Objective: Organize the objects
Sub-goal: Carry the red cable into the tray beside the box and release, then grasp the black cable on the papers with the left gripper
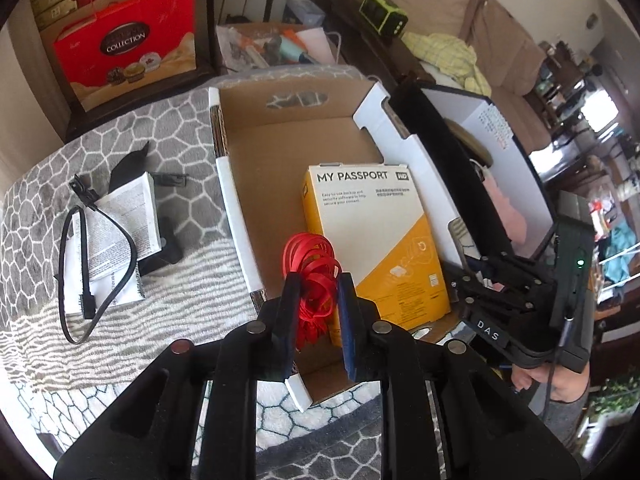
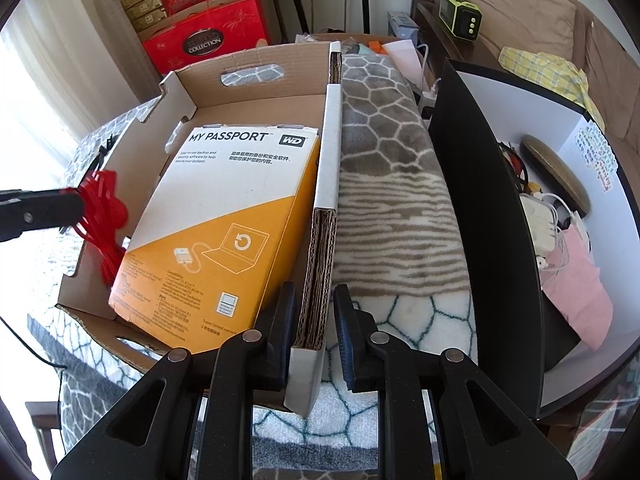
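Since my left gripper (image 1: 316, 292) is already clamped on the red cable bundle (image 1: 310, 268), the only thing that matters now is where the bundle hangs relative to the cardboard tray (image 1: 234, 204): in the left wrist view it sits lower centre, just inside the tray's left wall, over bare cardboard floor. The bundle hangs mostly lengthwise between the pads, loops sticking out past the tips.

Right next to it, toward centre right of that frame, lies the yellow-and-white My Passport box (image 1: 376, 240), its long axis running up the frame along the tray. So I'd guess the free strip between the box and the left wall is the drop spot (narrow, but it looks doable).

My right gripper (image 2: 314, 316) is pinched on the tray's right wall, lower centre of the right wrist view, so it looks to be bracing the tray, and the left one is clearly nearer the spot.

Off to the left on the patterned blanket (image 1: 188, 292) sit a black cable (image 1: 98, 264) and a folded leaflet (image 1: 124, 216), well apart from the tray.
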### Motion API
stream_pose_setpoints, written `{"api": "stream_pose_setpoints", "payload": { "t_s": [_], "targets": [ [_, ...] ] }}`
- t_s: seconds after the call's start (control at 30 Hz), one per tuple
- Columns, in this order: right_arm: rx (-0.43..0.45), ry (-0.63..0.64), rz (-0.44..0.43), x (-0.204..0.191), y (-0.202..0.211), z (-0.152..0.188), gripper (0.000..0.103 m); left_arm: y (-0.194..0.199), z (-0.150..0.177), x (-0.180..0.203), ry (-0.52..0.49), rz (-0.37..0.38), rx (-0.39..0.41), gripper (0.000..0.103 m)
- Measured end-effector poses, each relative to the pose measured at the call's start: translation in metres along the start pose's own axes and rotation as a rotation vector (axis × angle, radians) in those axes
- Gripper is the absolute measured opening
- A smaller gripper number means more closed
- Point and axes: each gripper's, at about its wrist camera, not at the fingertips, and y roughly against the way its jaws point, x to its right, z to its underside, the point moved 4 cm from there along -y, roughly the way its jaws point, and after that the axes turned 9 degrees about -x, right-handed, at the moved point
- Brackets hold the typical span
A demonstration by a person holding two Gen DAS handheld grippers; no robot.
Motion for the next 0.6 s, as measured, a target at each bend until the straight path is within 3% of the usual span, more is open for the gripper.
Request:
{"api": "stream_pose_setpoints", "payload": {
  "t_s": [0.1, 0.17, 0.37, 0.47, 0.6],
  "targets": [
    [0.001, 0.0, -0.001, 0.0, 0.0, 0.0, 0.019, -0.004, 0.001, -0.001, 0.012, 0.021, -0.003, 0.025],
    [0.004, -0.001, -0.002, -0.001, 0.002, 0.0, 0.019, 0.002, 0.001, -0.003, 0.026, 0.04, 0.02, 0.042],
    [0.03, -0.005, 0.004, 0.0, 0.011, -0.001, 0.022, 0.028, 0.001, -0.02, 0.074, 0.091, 0.086, 0.056],
    [0.038, -0.01, -0.001, 0.002, 0.014, -0.003, 0.022, 0.041, 0.002, -0.035, 0.101, 0.054, 0.129, 0.065],
    [0.039, -0.008, -0.004, 0.003, 0.014, -0.002, 0.022, 0.048, 0.007, -0.065, 0.157, -0.031, 0.165, 0.069]
  ]
}}
